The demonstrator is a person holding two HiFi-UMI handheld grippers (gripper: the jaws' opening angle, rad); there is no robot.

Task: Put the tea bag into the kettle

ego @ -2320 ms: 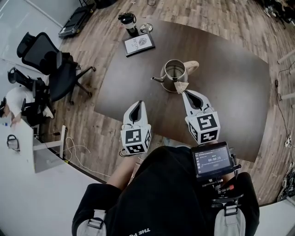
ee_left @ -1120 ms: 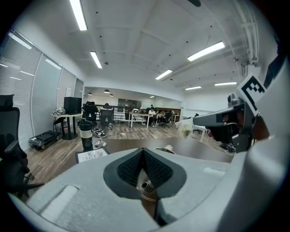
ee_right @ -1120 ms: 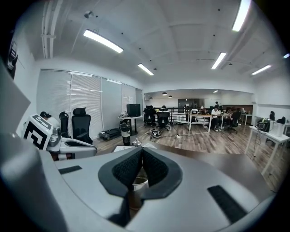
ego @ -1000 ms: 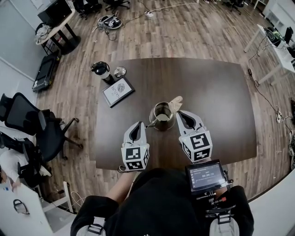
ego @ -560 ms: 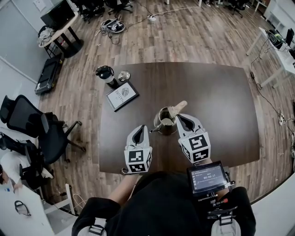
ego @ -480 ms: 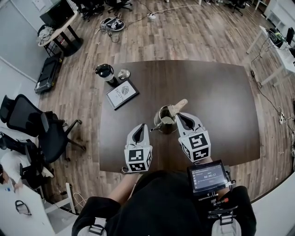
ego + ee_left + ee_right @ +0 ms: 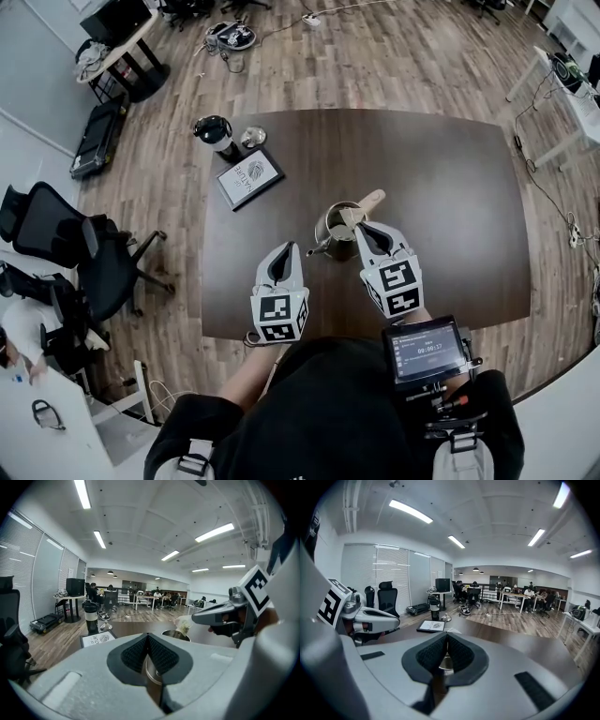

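Observation:
A steel kettle [image 7: 336, 232] with a wooden handle [image 7: 371, 200] stands open-topped in the middle of the dark table [image 7: 450, 206]. My right gripper [image 7: 357, 225] is shut on the pale tea bag [image 7: 348, 217], which hangs over the right part of the kettle's mouth. In the left gripper view the tea bag [image 7: 183, 625] dangles from the right gripper [image 7: 200, 617] just above the kettle rim [image 7: 175, 634]. The right gripper view shows only a white tea bag corner [image 7: 453, 630] past the closed pads. My left gripper [image 7: 288, 247] is shut and holds nothing, just left of the spout [image 7: 315, 251].
A black bottle [image 7: 215, 135], a small glass object [image 7: 251, 138] and a framed card [image 7: 251, 178] sit at the table's far left corner. Black office chairs [image 7: 66, 234] stand left of the table. A small screen [image 7: 427, 349] hangs at my chest.
My right gripper has come down and a little left with the tea bag, from beside the handle to over the kettle's mouth. The left gripper has stayed in place.

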